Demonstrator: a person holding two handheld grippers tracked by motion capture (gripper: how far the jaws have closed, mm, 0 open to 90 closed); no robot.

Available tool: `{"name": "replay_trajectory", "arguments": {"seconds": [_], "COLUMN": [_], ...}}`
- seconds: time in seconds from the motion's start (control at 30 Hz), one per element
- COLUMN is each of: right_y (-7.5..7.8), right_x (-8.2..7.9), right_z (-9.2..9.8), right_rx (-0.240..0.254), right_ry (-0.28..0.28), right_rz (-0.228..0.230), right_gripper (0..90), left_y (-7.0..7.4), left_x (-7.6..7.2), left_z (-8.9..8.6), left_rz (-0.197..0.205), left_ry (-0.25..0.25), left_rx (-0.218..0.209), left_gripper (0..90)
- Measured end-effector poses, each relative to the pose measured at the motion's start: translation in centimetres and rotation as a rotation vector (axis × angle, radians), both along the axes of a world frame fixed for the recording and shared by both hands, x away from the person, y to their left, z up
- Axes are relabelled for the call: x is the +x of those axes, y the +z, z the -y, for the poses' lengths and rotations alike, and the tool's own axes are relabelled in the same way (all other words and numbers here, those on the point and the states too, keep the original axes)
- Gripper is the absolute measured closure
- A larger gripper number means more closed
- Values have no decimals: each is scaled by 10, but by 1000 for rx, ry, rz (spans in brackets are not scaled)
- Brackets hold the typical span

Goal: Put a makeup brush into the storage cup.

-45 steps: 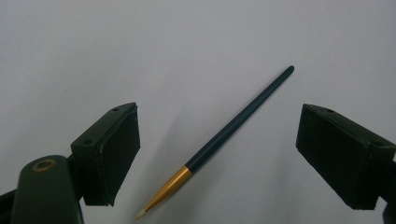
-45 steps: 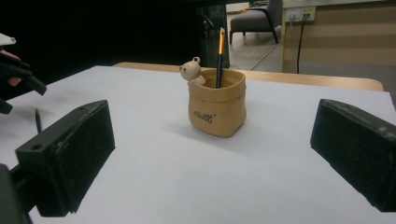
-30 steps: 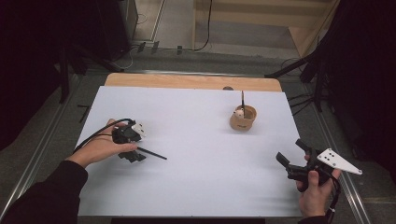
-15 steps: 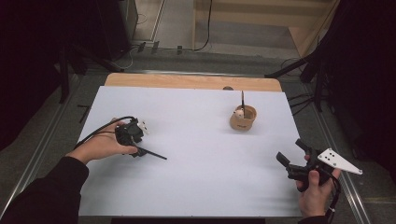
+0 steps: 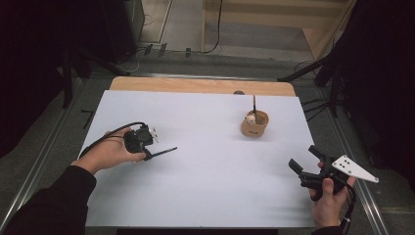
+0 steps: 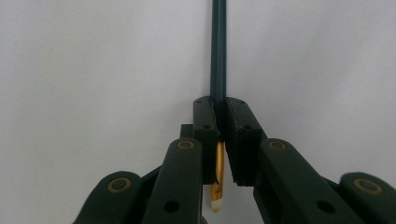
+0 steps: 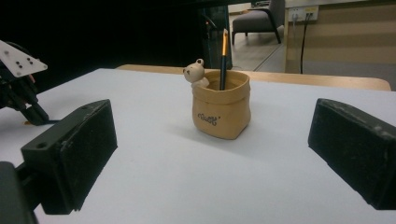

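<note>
The left tongs (image 5: 147, 152), clamped on the pencil (image 5: 164, 151), lie well left of the cup (image 5: 255, 124), pencil pointing right toward it; the right tongs (image 5: 307, 164) stand apart.

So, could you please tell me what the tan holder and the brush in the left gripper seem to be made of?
Holder: probably matte ceramic or resin moulded like a soft sack, with a rolled rim and a bear figure. Brush: dark, smooth, slightly glossy handle, perhaps painted wood or plastic; its gold band looks like metal.

Office-like recording room, white-topped table (image 5: 205, 196), dark curtains (image 5: 386, 73), grey armchair (image 7: 254, 18), wall sockets (image 7: 301, 13)
</note>
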State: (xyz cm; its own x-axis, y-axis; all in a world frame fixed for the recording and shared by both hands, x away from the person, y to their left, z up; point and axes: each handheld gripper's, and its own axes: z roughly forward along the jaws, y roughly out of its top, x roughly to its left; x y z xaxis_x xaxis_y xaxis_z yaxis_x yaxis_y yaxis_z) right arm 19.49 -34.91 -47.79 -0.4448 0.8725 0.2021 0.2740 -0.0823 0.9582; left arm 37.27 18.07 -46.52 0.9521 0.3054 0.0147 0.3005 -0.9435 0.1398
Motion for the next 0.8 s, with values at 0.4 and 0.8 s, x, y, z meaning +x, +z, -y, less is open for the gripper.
{"name": "replay_trajectory", "arguments": {"seconds": [0.4, 0.8], "right_y": [1, 7], "right_x": [4, 13], "right_z": [-7, -24], "right_rx": [-21, -26], "right_ry": [-16, 5], "right_rz": [-19, -31], "right_gripper": [41, 43], "left_y": [1, 16], "left_x": [-3, -22], "left_z": [-19, -17], "left_rz": [-22, 53], "left_ry": [87, 125], "left_rx": [-198, -456], "left_gripper": [844, 844]}}
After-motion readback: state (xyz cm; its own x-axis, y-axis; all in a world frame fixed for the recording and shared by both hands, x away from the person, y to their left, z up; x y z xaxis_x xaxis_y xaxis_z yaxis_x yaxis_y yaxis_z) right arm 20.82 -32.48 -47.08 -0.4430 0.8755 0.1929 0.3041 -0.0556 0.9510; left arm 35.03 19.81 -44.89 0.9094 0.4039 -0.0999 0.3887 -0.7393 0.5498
